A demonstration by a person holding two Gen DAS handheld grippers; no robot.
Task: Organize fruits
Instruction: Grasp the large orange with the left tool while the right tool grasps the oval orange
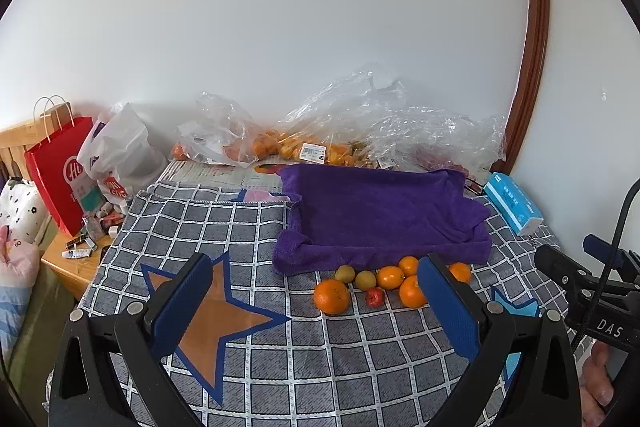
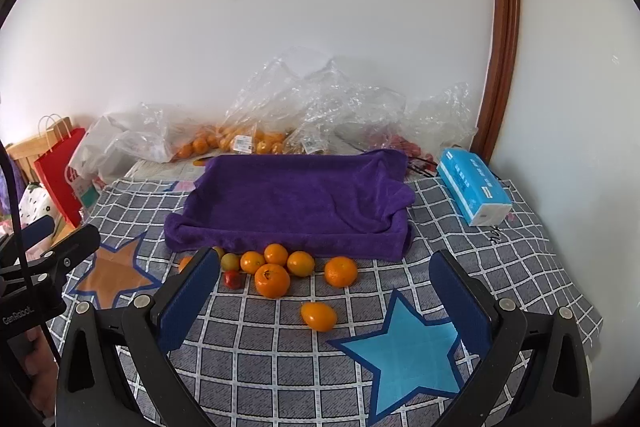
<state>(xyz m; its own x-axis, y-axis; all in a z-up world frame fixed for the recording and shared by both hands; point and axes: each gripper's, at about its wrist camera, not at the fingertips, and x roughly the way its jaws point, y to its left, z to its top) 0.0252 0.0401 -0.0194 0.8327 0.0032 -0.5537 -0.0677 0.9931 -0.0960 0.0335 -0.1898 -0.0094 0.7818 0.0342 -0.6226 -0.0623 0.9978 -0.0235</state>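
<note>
Gaping empty, both hand-held grippers, left (image 1: 316, 303), right (image 2: 324, 293), "DAS" lettering (image 1: 609, 327).

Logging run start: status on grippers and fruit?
Left gripper open, right gripper open, both empty. Fruit loose before purple-towel tray. Path clear.

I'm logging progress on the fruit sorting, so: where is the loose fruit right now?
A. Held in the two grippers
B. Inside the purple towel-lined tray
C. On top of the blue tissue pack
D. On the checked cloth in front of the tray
D: the loose fruit lies on the checked cloth just before the purple towel-lined tray, which shows no fruit inside; the left gripper and right gripper are both open and hold nothing.
</note>
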